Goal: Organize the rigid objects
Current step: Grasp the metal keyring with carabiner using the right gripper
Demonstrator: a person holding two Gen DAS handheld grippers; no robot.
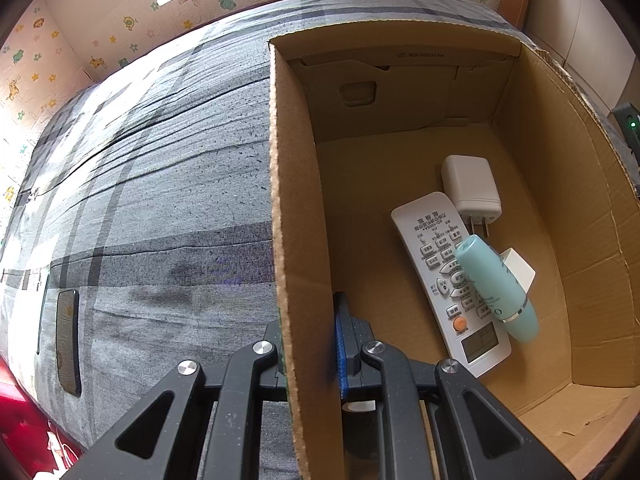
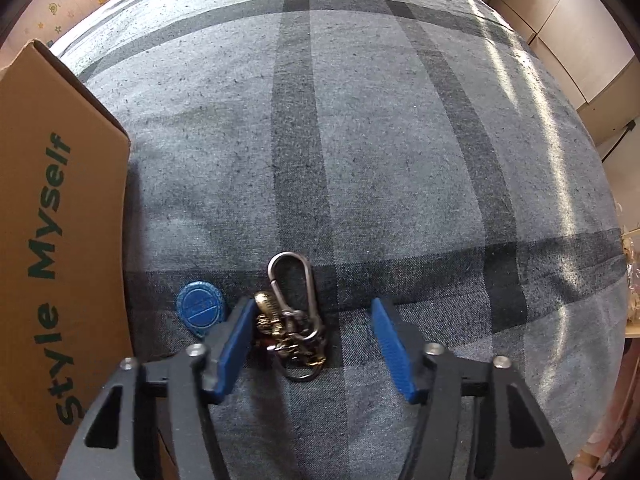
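Observation:
A cardboard box [image 1: 400, 168] stands on the plaid bed. In it lie a white remote [image 1: 440, 272], a teal tube [image 1: 496, 288] across the remote, and a white charger plug [image 1: 472, 188]. My left gripper [image 1: 308, 332] is shut on the box's left wall, one finger outside and one inside. In the right wrist view a bunch of keys [image 2: 290, 328] with a steel carabiner [image 2: 292, 276] and a blue round tag [image 2: 200, 308] lies on the bedcover. My right gripper [image 2: 314, 344] points down over the keys; the left pad is at the bunch, the right pad stands clear of it.
A dark phone [image 1: 68, 344] lies on the bedcover far left of the box. The box's printed outer side [image 2: 48, 240] rises just left of my right gripper. Plaid bedcover [image 2: 360, 140] stretches beyond the keys. A wall with cartoon stickers [image 1: 100, 40] runs behind the bed.

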